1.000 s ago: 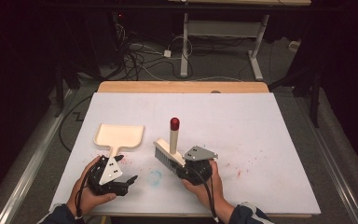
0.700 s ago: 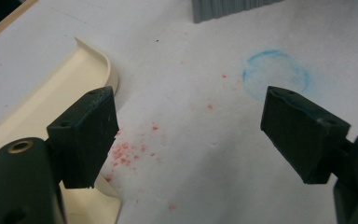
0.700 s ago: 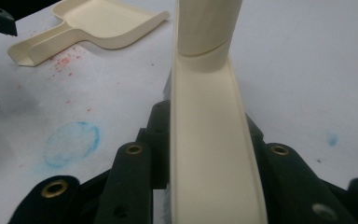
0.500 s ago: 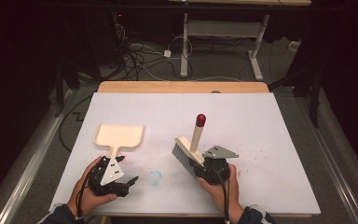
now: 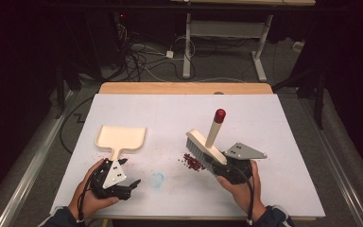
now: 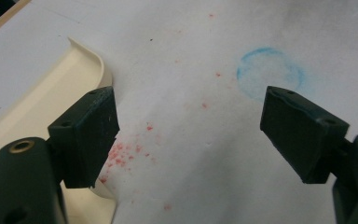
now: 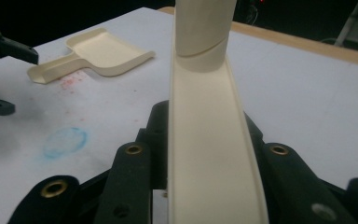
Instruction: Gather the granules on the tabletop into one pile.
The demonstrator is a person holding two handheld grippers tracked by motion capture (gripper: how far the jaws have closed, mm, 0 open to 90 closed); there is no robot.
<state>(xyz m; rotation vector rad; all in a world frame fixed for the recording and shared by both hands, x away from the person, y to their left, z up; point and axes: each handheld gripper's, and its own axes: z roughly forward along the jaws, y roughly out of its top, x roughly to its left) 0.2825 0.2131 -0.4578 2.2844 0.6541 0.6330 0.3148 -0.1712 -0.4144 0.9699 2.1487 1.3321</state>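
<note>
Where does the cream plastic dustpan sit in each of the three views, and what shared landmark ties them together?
High view: the cream plastic dustpan lies left of centre on the white table, its handle pointing toward the left gripper.
Left gripper view: it runs along the left edge, partly behind the left jaw.
Right gripper view: upper left, lying flat, handle to the left.
Shared landmark: the faint blue ring mark on the tabletop.

White-topped table (image 5: 264,123) with a wooden strip along its far edge. Lying on it: 1 cream dustpan (image 5: 121,139) at left, handle toward the near edge; 1 small pile of red crumbs (image 5: 192,161) near centre; fainter red specks just beside the dustpan handle; 1 smudged blue ring mark (image 5: 157,179) toward the near edge.
</note>
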